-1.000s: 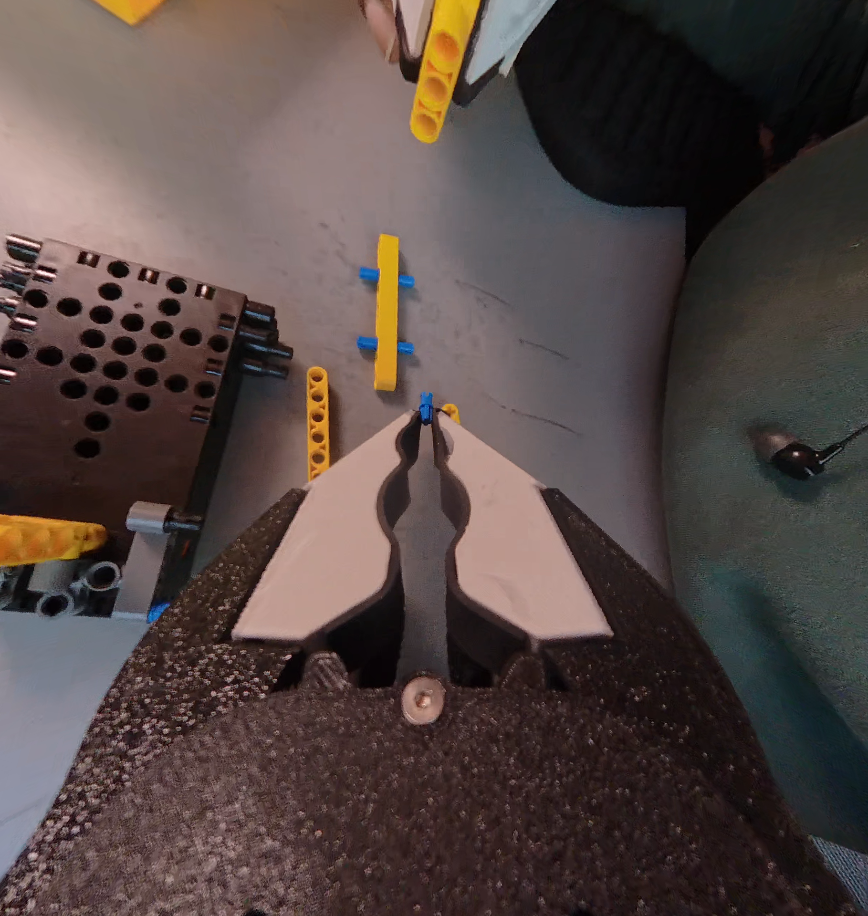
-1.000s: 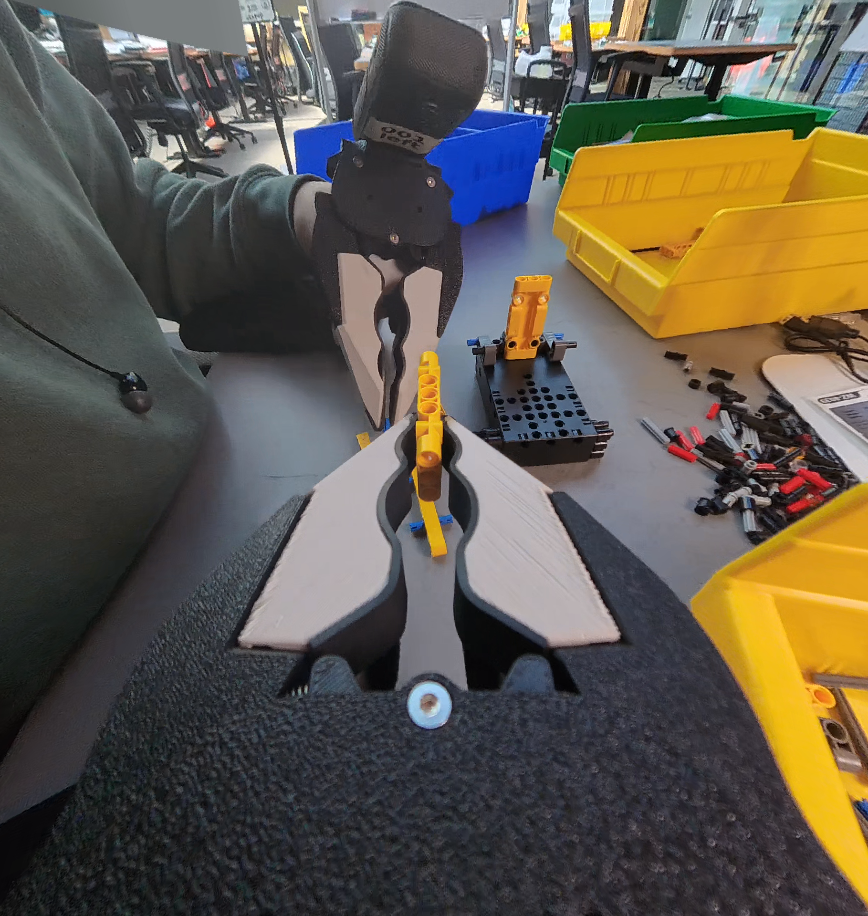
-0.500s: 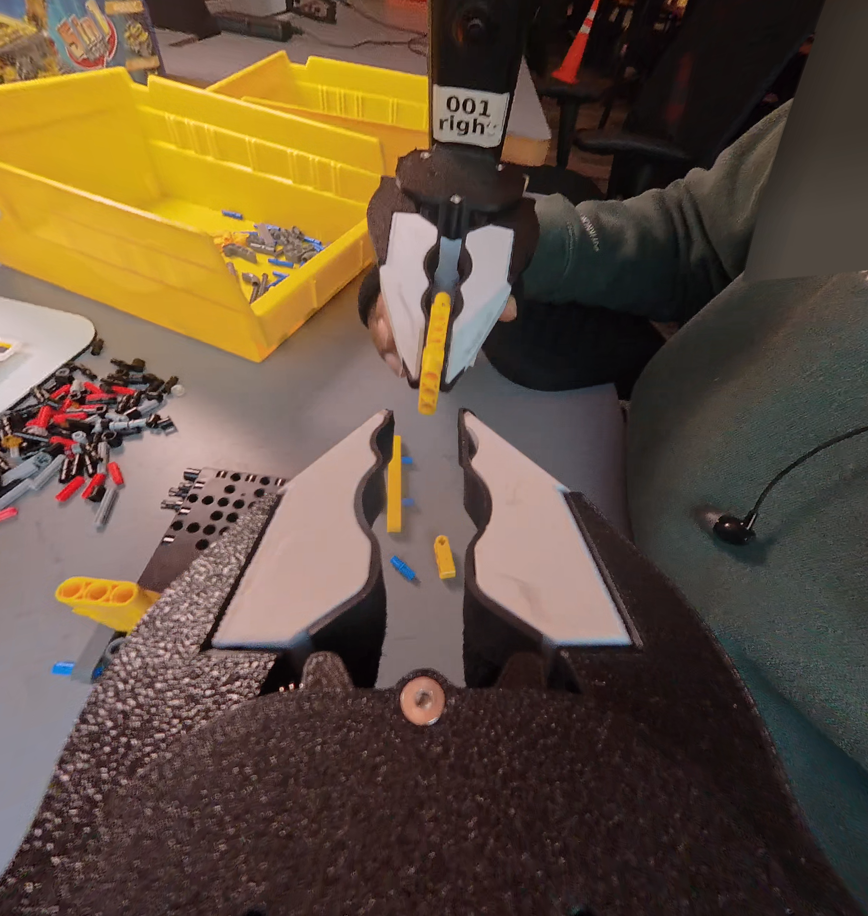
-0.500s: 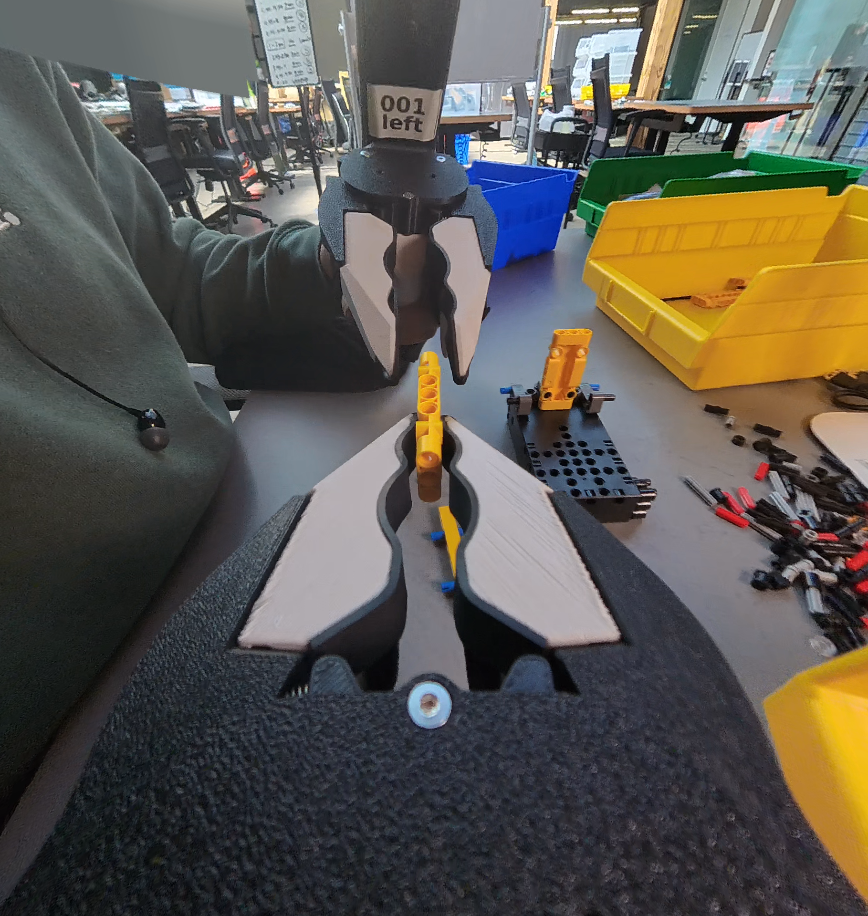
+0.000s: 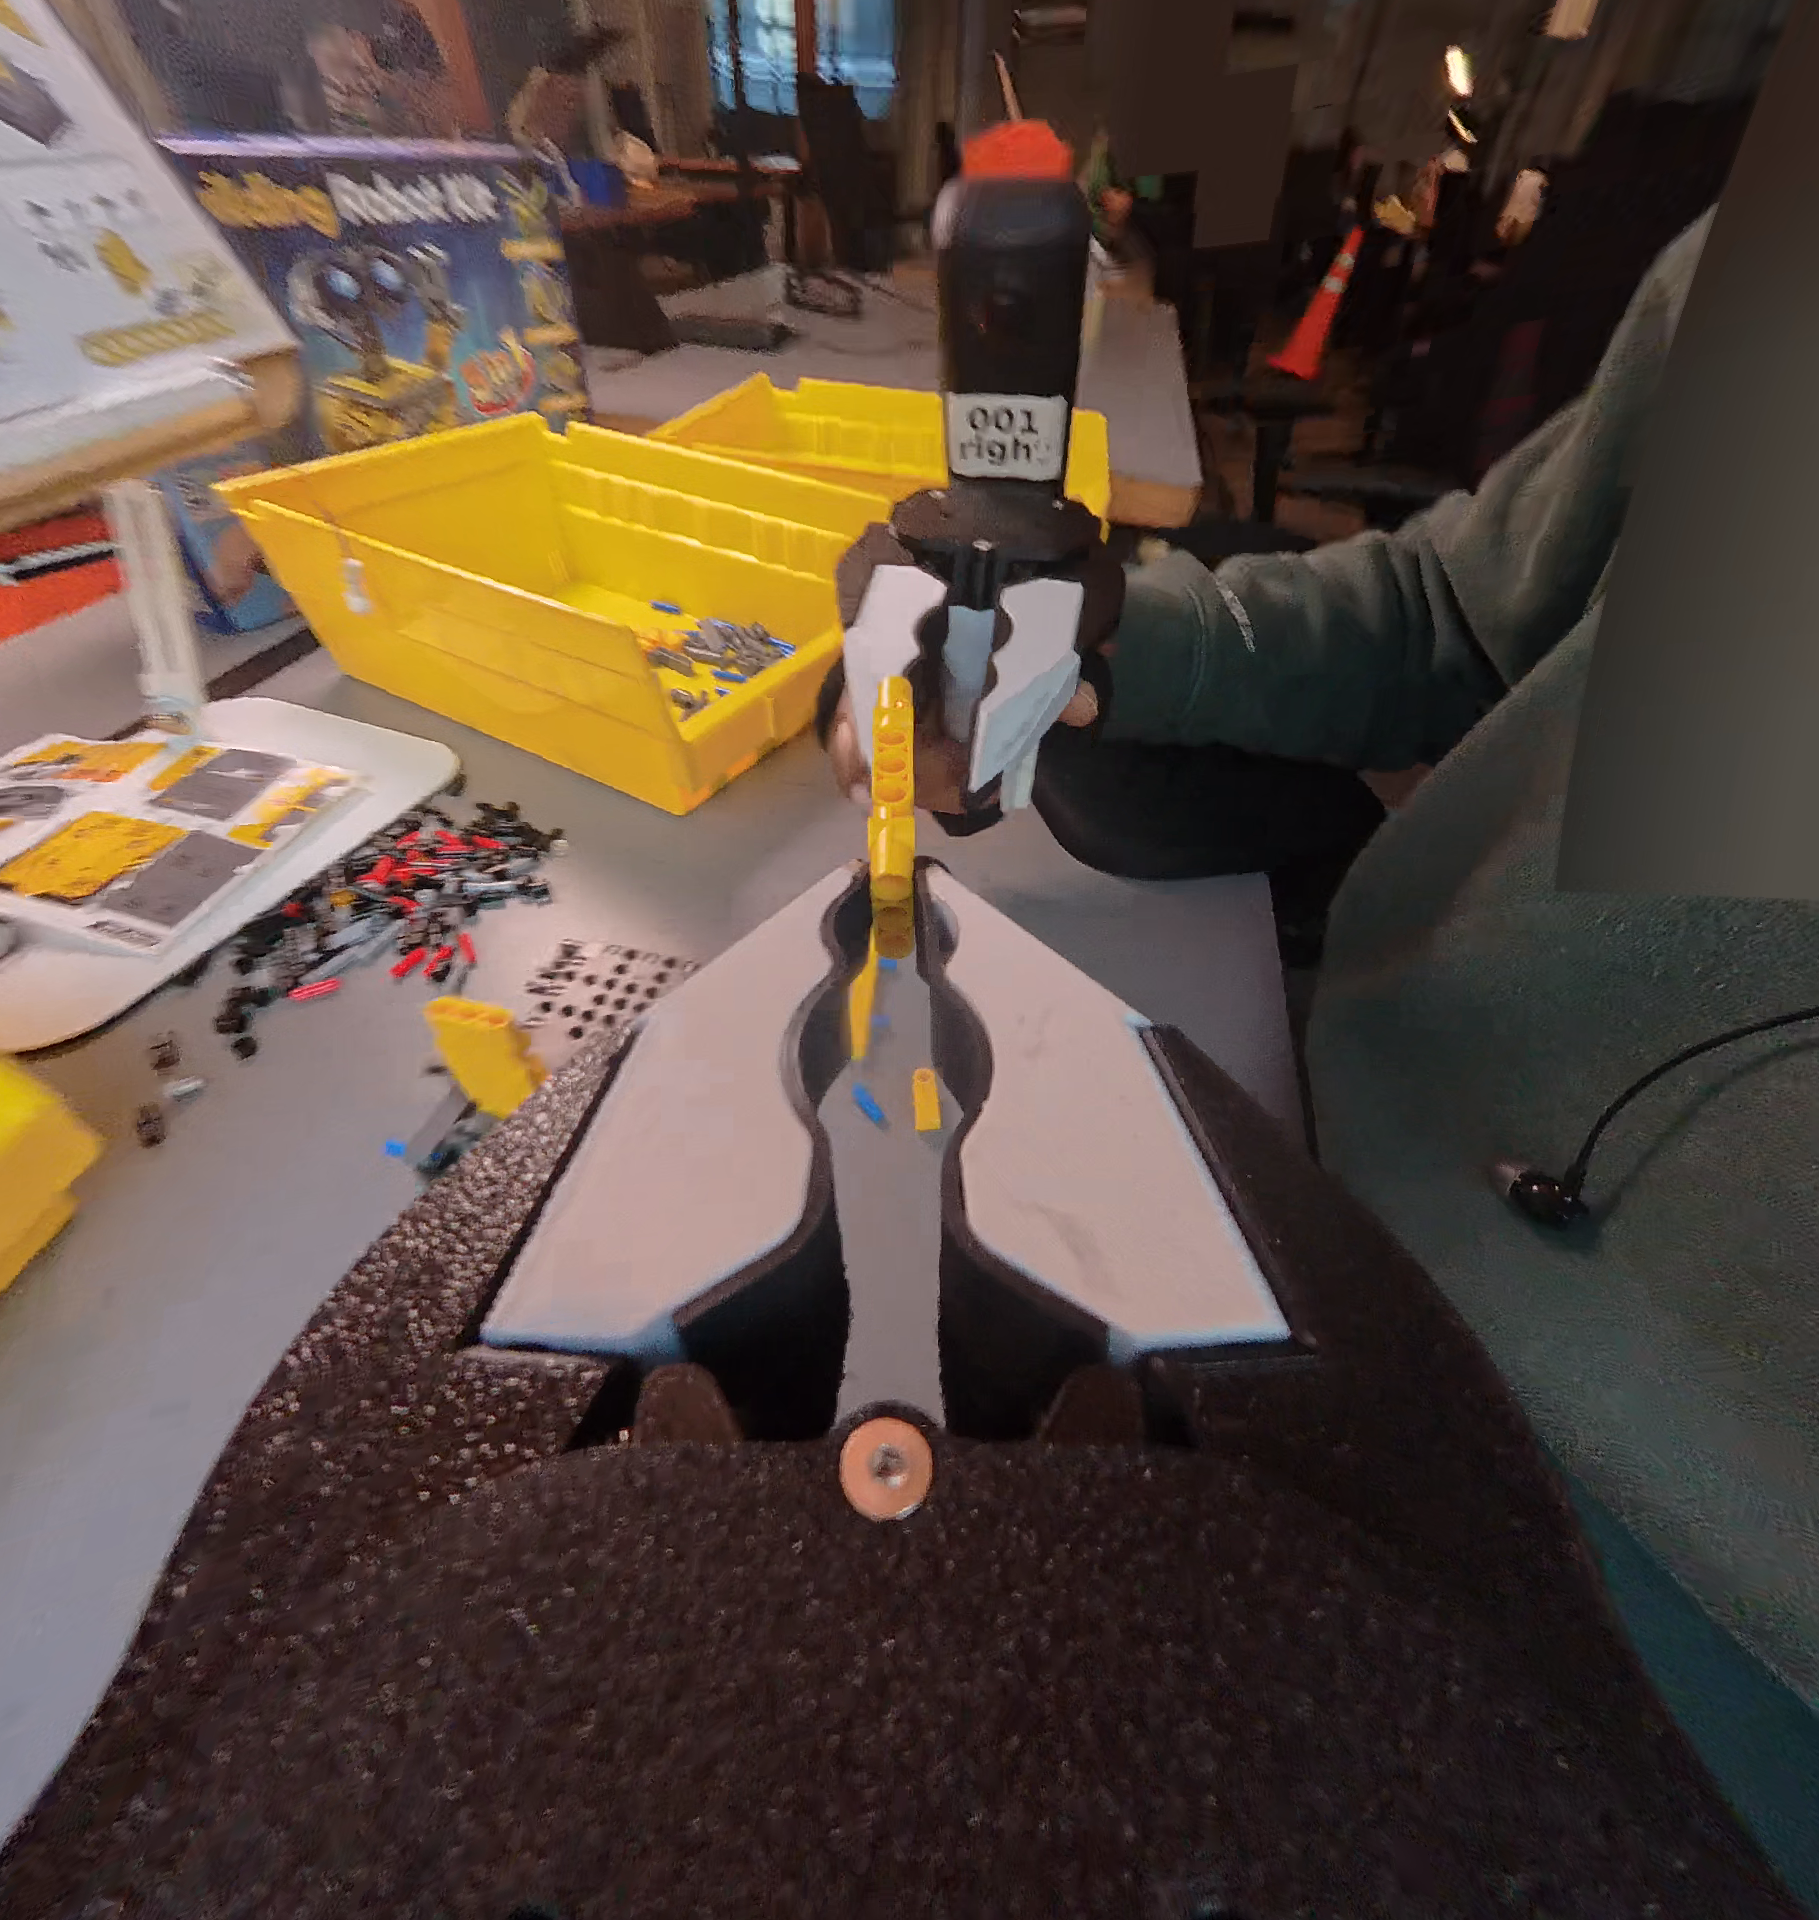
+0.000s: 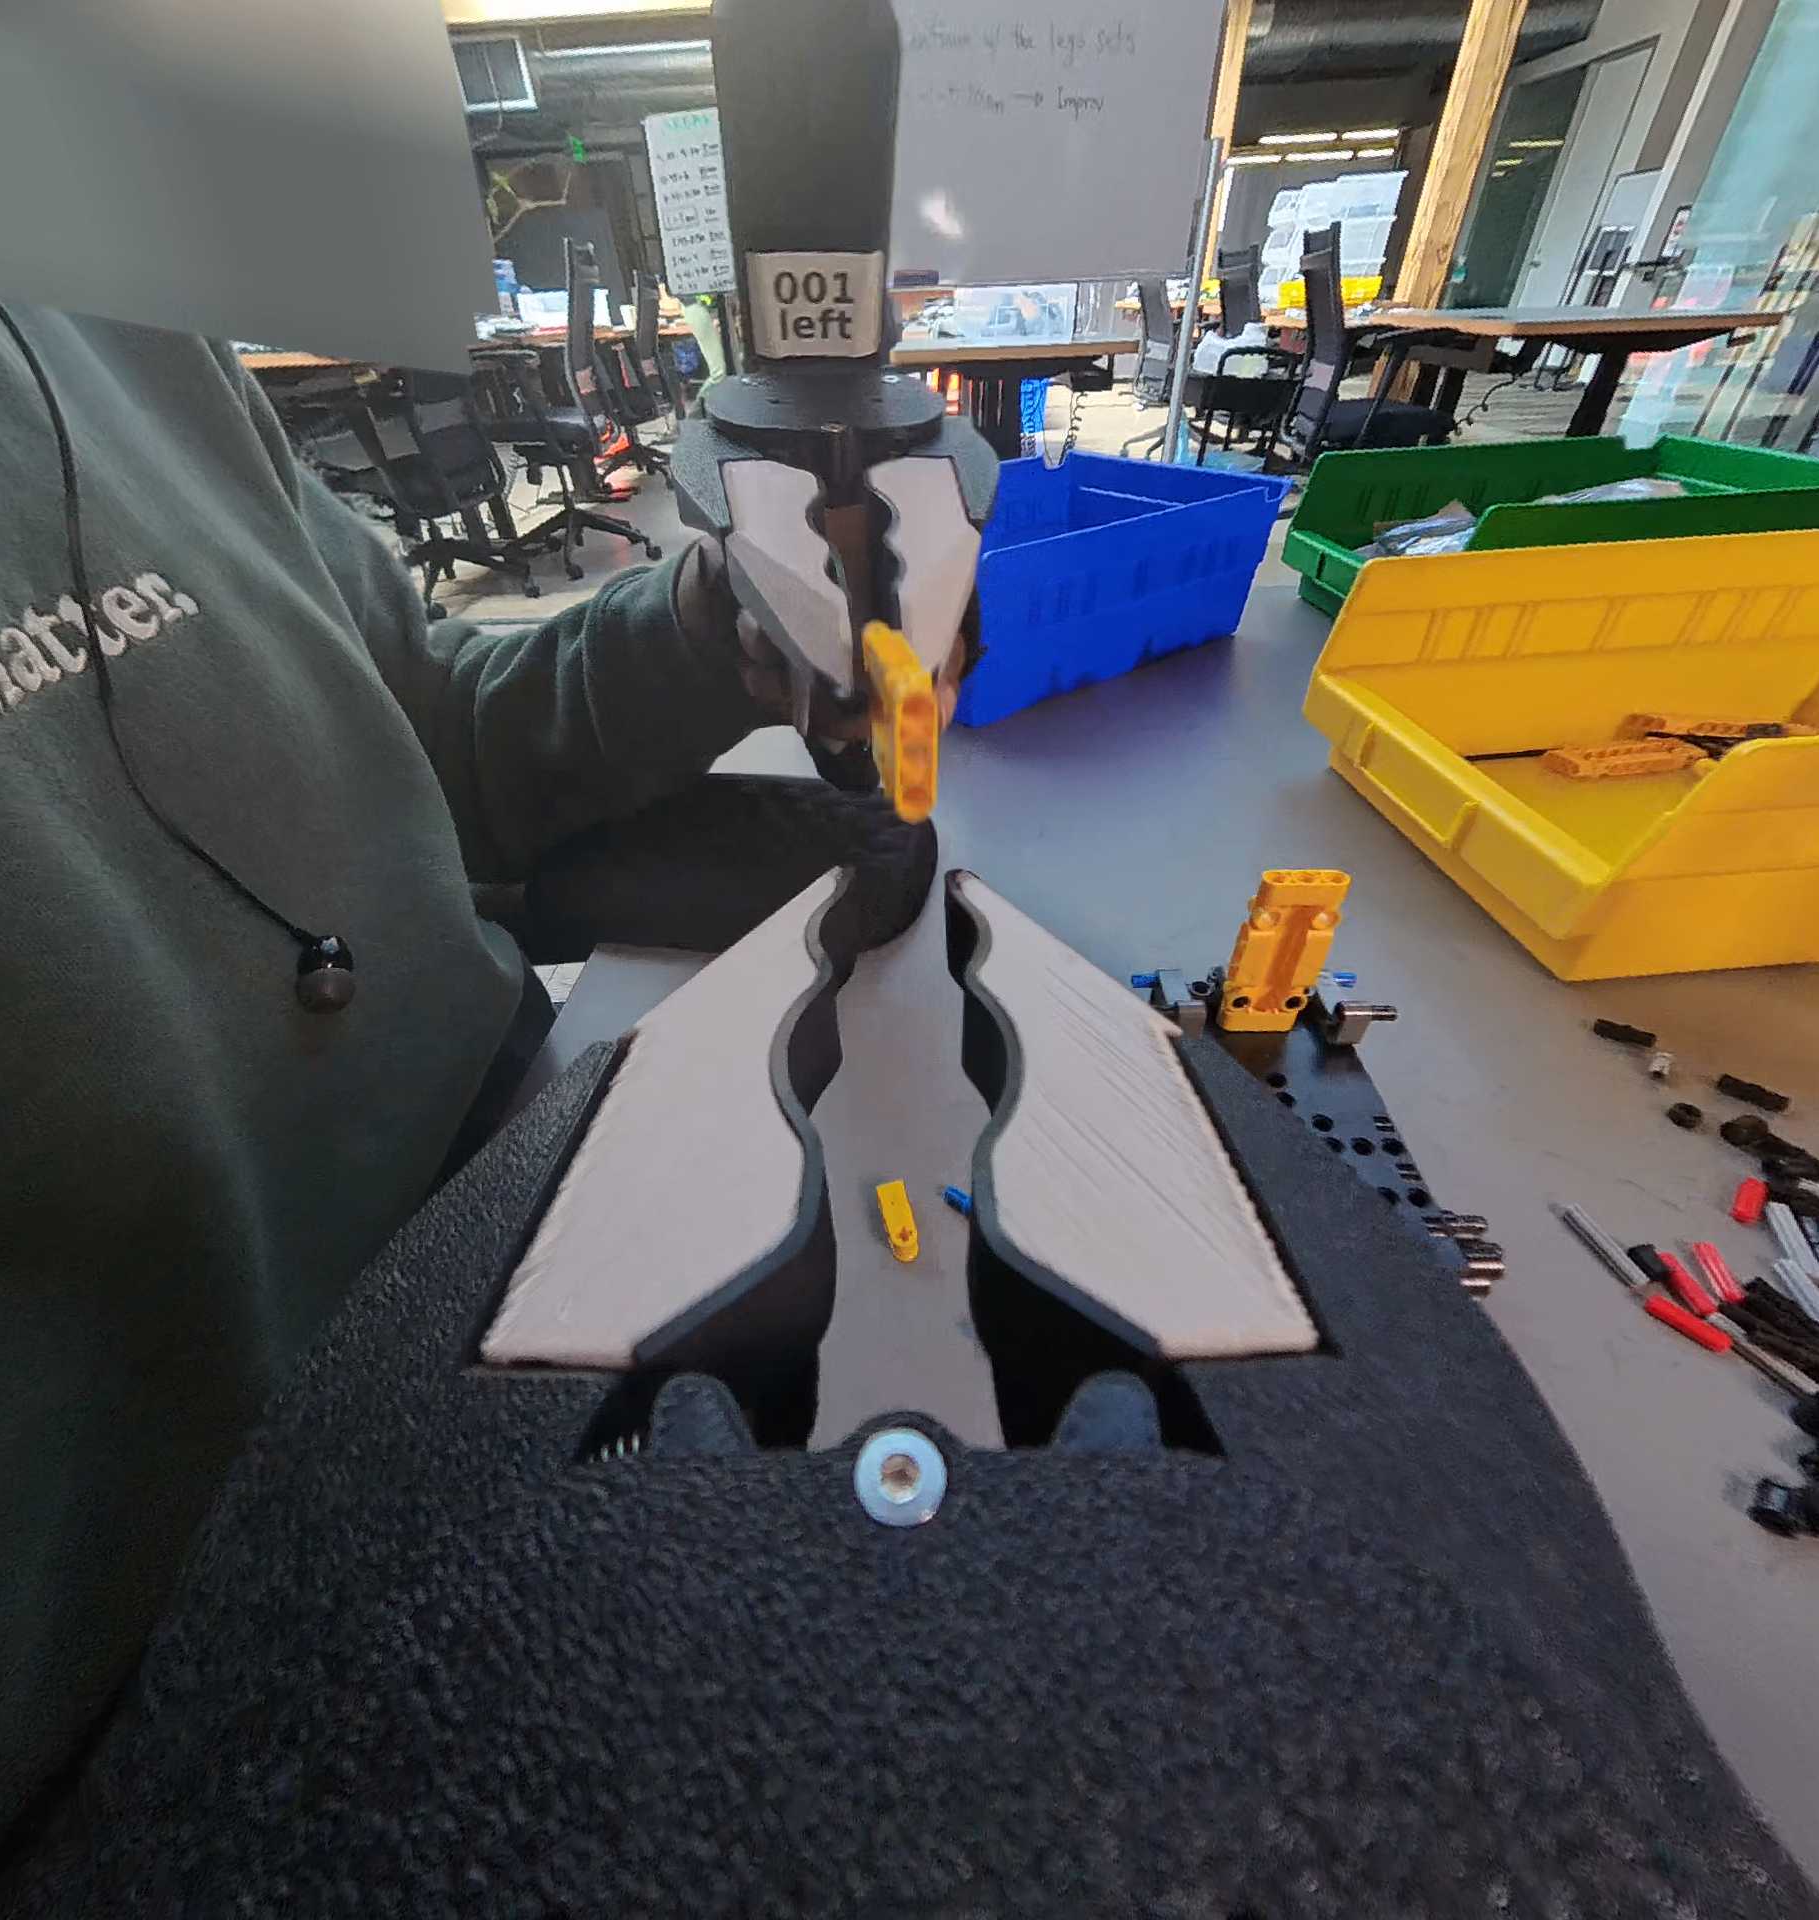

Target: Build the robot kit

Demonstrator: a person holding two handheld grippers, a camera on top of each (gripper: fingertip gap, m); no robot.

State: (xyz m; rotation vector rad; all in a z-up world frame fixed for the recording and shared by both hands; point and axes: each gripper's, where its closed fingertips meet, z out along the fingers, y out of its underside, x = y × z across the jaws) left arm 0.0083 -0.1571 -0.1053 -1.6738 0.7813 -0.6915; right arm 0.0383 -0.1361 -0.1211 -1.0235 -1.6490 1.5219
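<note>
My left gripper is shut on a yellow beam with holes and holds it upright above the grey table. In the right wrist view the same beam hangs from the left gripper. My right gripper is open and empty, just below and in front of that beam. It faces me in the left wrist view, jaws apart beside the beam's upper end. On the table under both lie a small yellow piece, a blue pin and a yellow beam with blue pins.
A black perforated plate with an upright yellow block stands to the right. A pile of red, black and grey pins, yellow bins, a blue bin, a green bin and a booklet surround it. A person's green sweatshirt borders the table.
The yellow beam has passed from my right gripper to my left. The left let go of a blue pin, rose and shut on the beam; the right opened and drew back.
</note>
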